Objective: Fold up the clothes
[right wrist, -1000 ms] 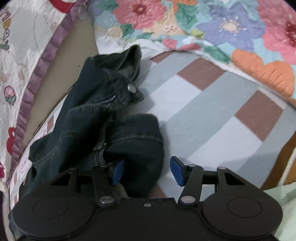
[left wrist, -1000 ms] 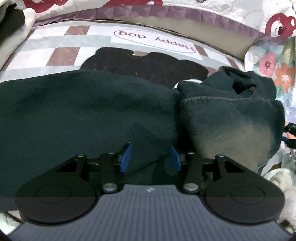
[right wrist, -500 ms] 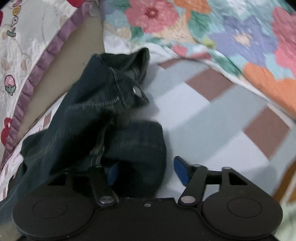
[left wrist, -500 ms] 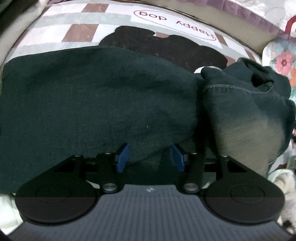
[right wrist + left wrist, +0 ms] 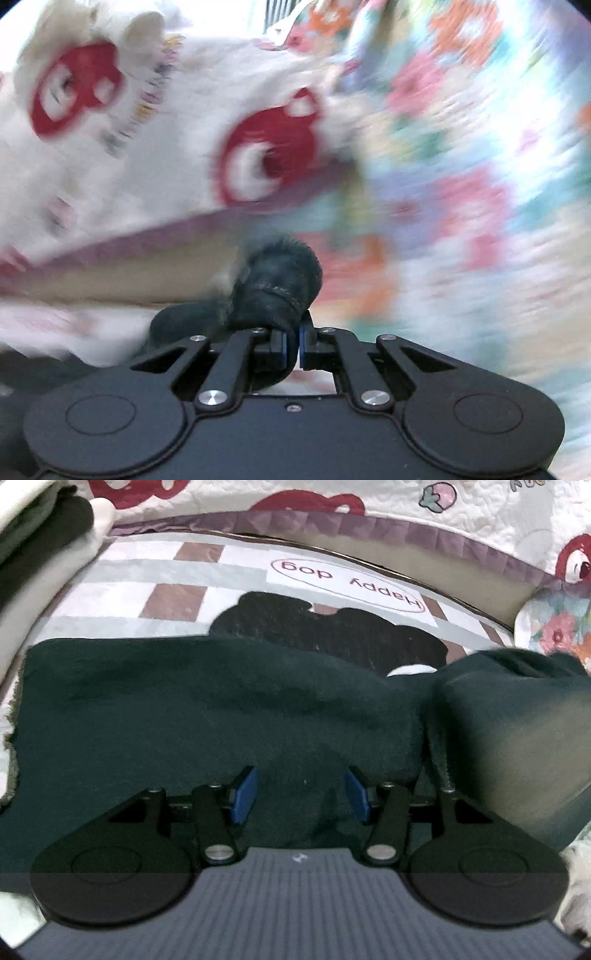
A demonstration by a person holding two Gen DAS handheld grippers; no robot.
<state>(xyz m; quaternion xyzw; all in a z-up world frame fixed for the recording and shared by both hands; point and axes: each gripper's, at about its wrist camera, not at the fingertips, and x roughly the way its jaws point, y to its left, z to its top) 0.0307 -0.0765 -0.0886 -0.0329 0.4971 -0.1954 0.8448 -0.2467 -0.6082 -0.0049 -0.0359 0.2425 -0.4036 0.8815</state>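
Denim jeans (image 5: 277, 280) pinched in right claw (image 5: 293, 341); left claw (image 5: 301, 794) spread over them.

The left gripper (image 5: 302, 794) is held low with its blue-padded fingers (image 5: 244, 794) spread wide apart. The right gripper (image 5: 291, 345) is clamped, its pads (image 5: 283, 347) pressed nearly together on a bunched fold of dark denim (image 5: 279, 280).
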